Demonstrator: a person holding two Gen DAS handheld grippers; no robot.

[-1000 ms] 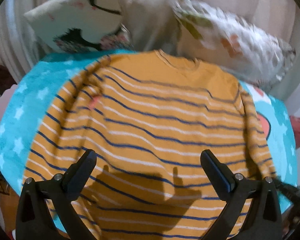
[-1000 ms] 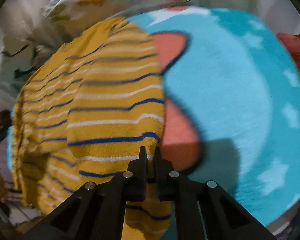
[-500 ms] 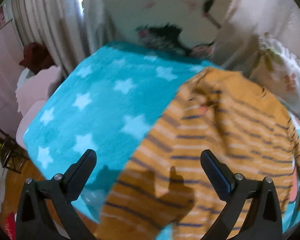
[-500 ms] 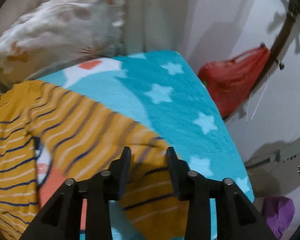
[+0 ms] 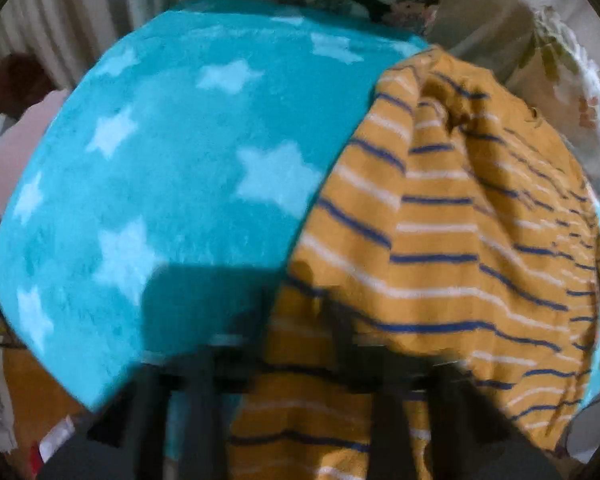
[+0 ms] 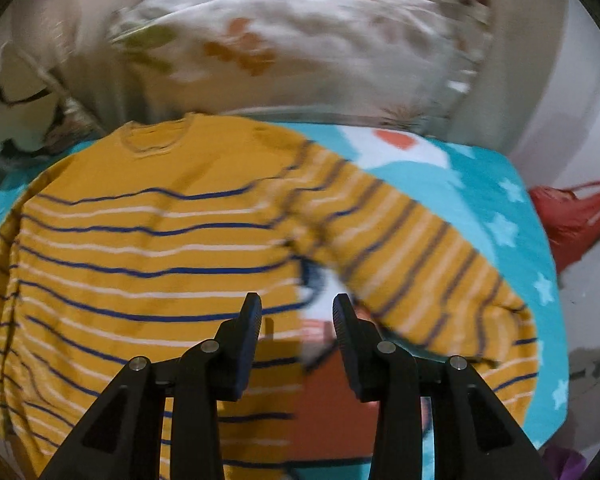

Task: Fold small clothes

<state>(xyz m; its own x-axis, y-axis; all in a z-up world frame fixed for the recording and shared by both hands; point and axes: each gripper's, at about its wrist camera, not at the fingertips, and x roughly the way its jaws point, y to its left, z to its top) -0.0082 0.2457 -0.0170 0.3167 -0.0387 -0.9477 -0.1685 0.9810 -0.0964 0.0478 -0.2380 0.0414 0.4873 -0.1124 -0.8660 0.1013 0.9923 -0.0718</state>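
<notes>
**Left sleeve pinched, right sleeve let go**

Turquoise star blanket (image 5: 172, 168) carries your striped sweater (image 6: 148, 248). Your left gripper (image 5: 300, 312) has just clamped onto its near-left edge; your right gripper (image 6: 296, 316) has just spread, empty, its sleeve lying outstretched right. Fold next.

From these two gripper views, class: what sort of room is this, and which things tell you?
Probably a bedroom: a star-patterned turquoise blanket covers a bed, printed pillows lie at its head, and curtains hang beside it.

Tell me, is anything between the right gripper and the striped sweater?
Nothing visible. The right gripper hangs open above the striped sweater, which lies spread on the star blanket, nothing between them.
</notes>
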